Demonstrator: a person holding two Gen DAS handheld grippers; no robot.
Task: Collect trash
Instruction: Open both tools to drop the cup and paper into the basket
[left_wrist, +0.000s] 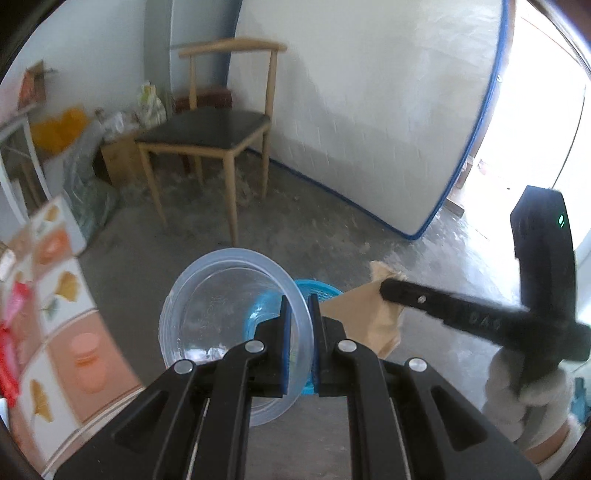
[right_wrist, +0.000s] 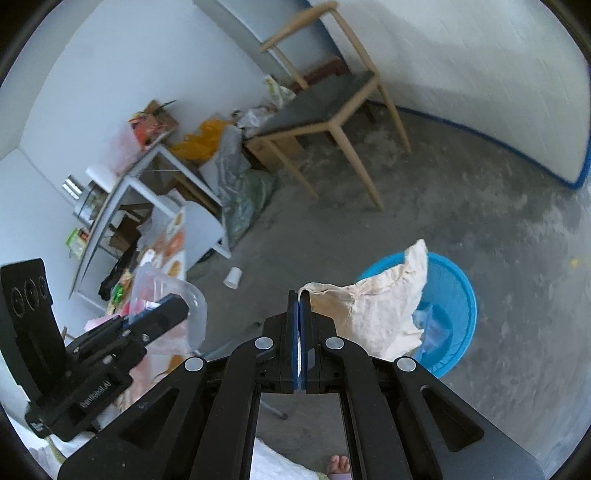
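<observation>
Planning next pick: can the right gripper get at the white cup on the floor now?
Probably not yet: the right gripper is shut on a crumpled paper, hanging over the blue bin. The floor around the white cup looks clear.

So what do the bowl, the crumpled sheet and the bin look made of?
Bowl: clear thin plastic, glossy; the floor shows through it. Crumpled sheet: tan paper, matte, creased; possibly a bag. Bin: blue plastic, smooth with a slight sheen.

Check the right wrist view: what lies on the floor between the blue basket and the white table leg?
A white paper cup on its side, on otherwise bare concrete.
</observation>
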